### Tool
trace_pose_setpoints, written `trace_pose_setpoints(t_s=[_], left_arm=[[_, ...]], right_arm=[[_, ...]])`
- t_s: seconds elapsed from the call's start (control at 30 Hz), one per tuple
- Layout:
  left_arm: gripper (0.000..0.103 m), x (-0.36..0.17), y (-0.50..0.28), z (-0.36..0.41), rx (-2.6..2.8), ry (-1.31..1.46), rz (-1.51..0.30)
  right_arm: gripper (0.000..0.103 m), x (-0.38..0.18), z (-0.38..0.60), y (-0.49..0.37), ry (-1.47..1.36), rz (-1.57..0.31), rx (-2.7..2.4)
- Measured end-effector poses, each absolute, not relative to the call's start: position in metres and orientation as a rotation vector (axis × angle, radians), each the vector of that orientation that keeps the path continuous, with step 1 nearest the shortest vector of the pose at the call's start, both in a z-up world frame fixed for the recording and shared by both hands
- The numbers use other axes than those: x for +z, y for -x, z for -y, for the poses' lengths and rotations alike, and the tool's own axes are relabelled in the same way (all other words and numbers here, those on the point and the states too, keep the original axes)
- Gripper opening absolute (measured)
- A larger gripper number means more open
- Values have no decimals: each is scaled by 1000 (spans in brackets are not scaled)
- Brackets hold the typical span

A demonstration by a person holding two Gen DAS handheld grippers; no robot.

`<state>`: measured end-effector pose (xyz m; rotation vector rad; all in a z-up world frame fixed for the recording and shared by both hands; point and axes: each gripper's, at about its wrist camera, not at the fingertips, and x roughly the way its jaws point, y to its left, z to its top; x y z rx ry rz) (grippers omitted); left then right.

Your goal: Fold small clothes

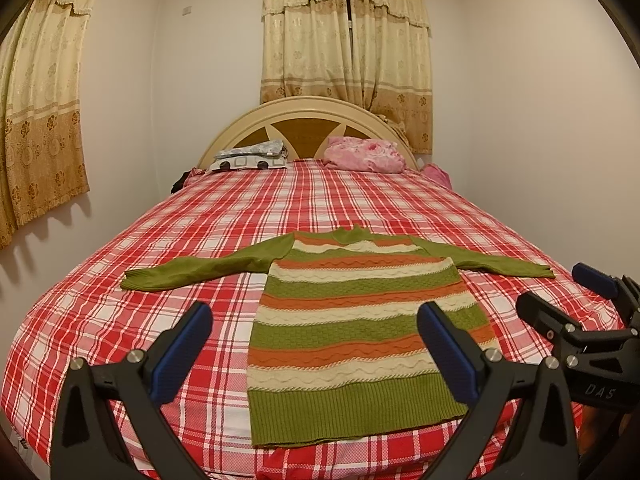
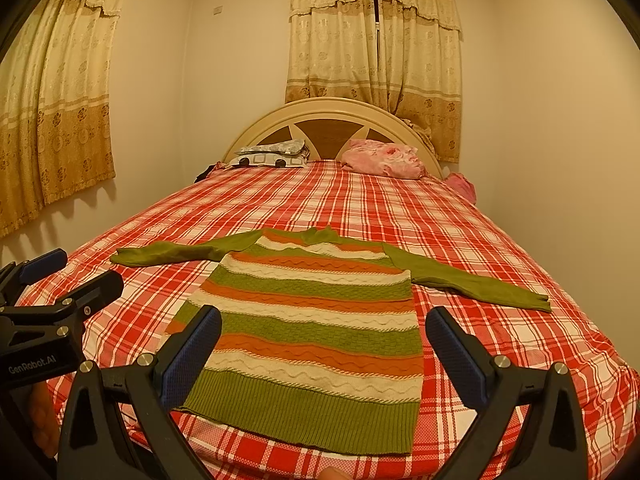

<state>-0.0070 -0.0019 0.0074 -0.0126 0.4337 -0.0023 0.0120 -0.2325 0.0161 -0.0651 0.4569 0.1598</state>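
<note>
Striped sweater [image 1: 360, 320] flat on bed [image 1: 160, 240], sleeves spread; hem corners hidden behind fingers. Left tool [image 1: 316, 352] wide, empty. Right tool [image 2: 326, 350] wide, empty.

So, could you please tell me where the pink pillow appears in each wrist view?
Left wrist view: the pink pillow lies upper centre, right of middle, against the headboard.
Right wrist view: the pink pillow sits upper centre-right, at the same headboard.
Shared landmark: the striped sweater on the bed.
</note>
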Motion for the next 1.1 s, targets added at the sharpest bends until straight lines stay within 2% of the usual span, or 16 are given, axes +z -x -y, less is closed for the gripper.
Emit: trace_pose_setpoints(t_s=[0.77, 1.1], left_arm=[[103, -7, -1, 11, -27, 6, -467], [103, -12, -38, 10, -38, -6, -480]], right_arm=[[102, 11, 239, -21, 63, -477, 163], [102, -5, 269, -56, 21, -499, 157]])
